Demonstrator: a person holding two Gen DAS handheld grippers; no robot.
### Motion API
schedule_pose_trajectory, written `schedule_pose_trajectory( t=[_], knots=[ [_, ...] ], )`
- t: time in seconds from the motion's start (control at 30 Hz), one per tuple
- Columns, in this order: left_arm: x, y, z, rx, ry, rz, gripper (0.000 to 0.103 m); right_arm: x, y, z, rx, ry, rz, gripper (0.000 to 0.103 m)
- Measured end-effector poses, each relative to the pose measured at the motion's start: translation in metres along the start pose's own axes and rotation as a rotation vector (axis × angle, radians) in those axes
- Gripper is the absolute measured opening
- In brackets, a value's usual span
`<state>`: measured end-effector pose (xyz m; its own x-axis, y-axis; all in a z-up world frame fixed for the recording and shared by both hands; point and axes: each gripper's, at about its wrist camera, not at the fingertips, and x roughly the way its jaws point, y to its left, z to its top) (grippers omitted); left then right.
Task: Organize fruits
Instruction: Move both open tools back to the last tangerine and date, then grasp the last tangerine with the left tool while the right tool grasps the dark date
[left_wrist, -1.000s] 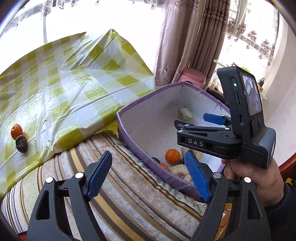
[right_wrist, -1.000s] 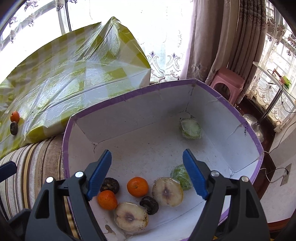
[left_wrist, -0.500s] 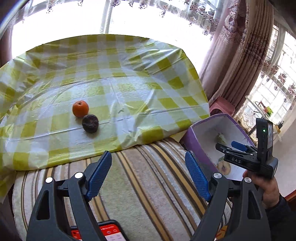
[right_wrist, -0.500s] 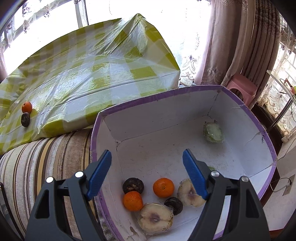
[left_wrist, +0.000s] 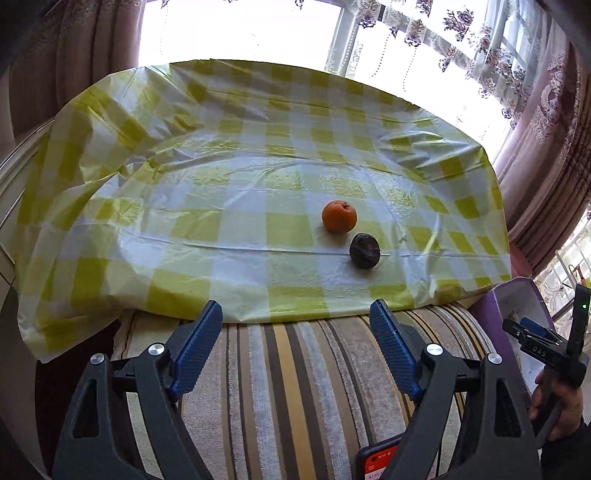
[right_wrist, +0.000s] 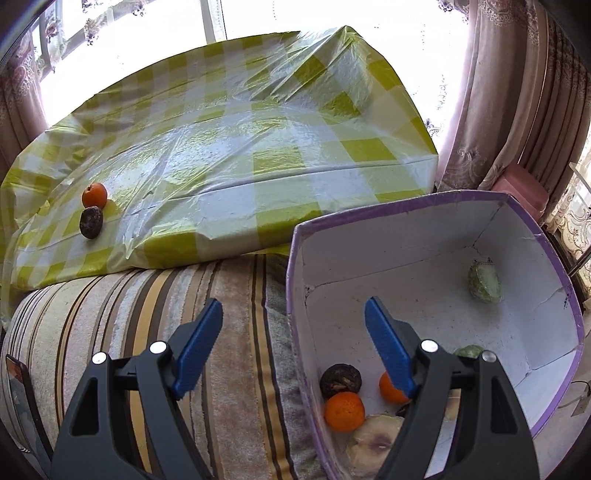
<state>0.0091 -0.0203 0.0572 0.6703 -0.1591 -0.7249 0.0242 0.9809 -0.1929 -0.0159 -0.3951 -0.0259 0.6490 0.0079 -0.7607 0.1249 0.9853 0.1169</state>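
An orange (left_wrist: 339, 216) and a dark round fruit (left_wrist: 364, 250) lie side by side on the yellow-checked tablecloth (left_wrist: 236, 192); they also show in the right wrist view, the orange (right_wrist: 94, 195) and the dark fruit (right_wrist: 91, 222). My left gripper (left_wrist: 296, 347) is open and empty, above the striped cloth, short of both fruits. My right gripper (right_wrist: 293, 343) is open and empty, over the left rim of the purple-edged white box (right_wrist: 436, 206). The box holds oranges (right_wrist: 344, 411), a dark fruit (right_wrist: 340, 380), halved pale fruits (right_wrist: 376, 439) and green wrapped ones (right_wrist: 484, 282).
A striped towel-like cloth (left_wrist: 295, 387) covers the near surface between table and box. A red-screened phone (left_wrist: 376, 459) lies on it under my left gripper. Curtains (right_wrist: 517, 92) and a pink stool (right_wrist: 524, 184) stand to the right. The right gripper device (left_wrist: 550, 350) shows at the left view's edge.
My left gripper has swung left from the box to face the two fruits on the tablecloth. My right gripper has moved left, from over the box interior to its left rim.
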Motion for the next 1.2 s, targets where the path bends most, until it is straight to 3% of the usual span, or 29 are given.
schedule_pose_trajectory(
  t=[0.43, 0.73, 1.2],
  knots=[
    [0.026, 0.022, -0.008, -0.016, 0.049, 0.006, 0.076, 0.010, 0.060, 0.015, -0.083, -0.036, 0.091, 0.079],
    [0.055, 0.020, -0.007, 0.008, 0.092, -0.049, 0.064, 0.031, 0.095, 0.026, -0.107, -0.010, 0.184, 0.079],
    [0.125, -0.020, 0.071, 0.128, 0.116, -0.210, 0.056, 0.059, 0.197, 0.057, -0.295, -0.004, 0.289, 0.079]
  ],
)
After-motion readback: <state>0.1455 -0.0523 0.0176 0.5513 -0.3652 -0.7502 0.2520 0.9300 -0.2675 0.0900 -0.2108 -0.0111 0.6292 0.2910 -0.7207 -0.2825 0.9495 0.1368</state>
